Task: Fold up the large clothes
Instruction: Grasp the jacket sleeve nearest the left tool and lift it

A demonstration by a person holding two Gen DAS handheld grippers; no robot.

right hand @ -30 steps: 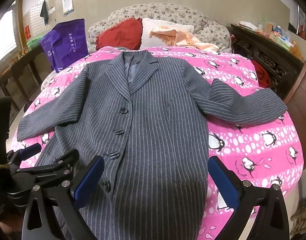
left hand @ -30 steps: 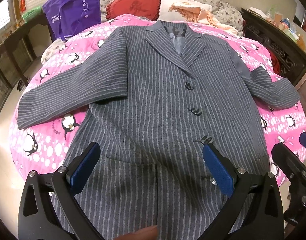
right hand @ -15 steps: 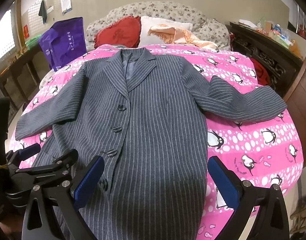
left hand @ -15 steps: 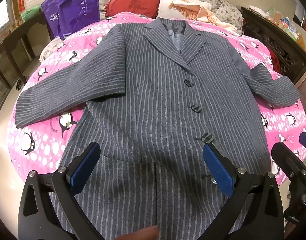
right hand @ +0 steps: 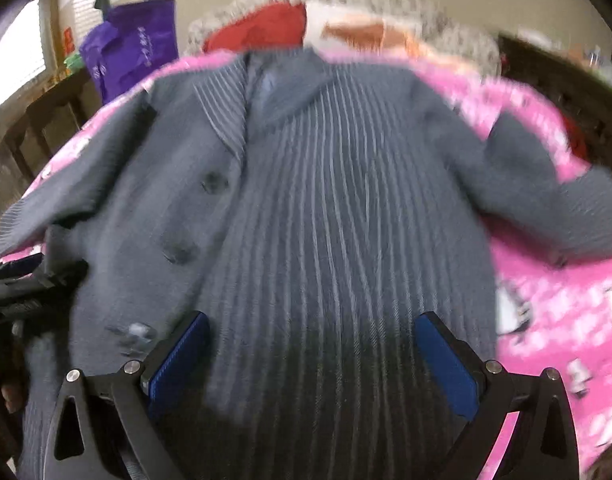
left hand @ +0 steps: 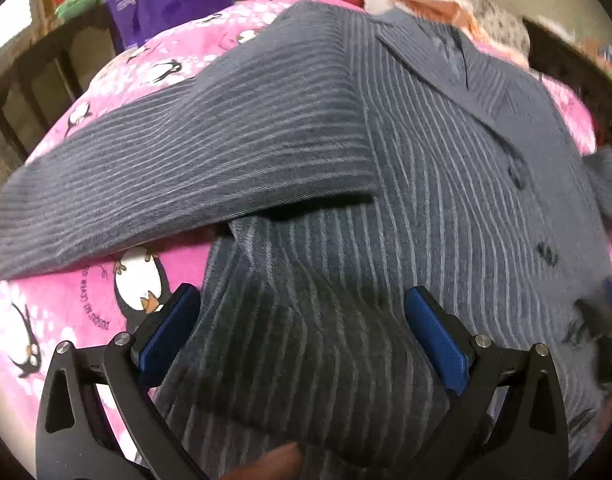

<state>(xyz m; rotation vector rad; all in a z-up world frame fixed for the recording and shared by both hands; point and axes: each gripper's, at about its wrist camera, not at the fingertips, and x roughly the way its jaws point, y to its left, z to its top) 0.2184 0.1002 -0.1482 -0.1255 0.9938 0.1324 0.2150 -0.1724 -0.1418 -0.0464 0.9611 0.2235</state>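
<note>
A grey pinstriped coat (left hand: pixel 426 184) lies face up and buttoned on a pink penguin bedspread (left hand: pixel 46 320); it also shows in the right wrist view (right hand: pixel 338 208). Its left sleeve (left hand: pixel 178 172) stretches out to the left, its right sleeve (right hand: pixel 546 200) to the right. My left gripper (left hand: pixel 302 332) is open, low over the coat's left side below the armpit, with cloth between its blue pads. My right gripper (right hand: pixel 314 360) is open, low over the coat's right front panel. Both views are blurred by motion.
A purple bag (right hand: pixel 134 52), a red cushion (right hand: pixel 262 28) and an orange cloth (right hand: pixel 366 32) lie at the bed's head. Dark wooden furniture (right hand: pixel 566 76) stands to the right and a wooden frame (left hand: pixel 34 80) to the left. The other gripper shows at the left edge (right hand: pixel 22 288).
Both grippers have dropped and moved forward, close over the coat's lower body. The coat now fills both views. Both stay open.
</note>
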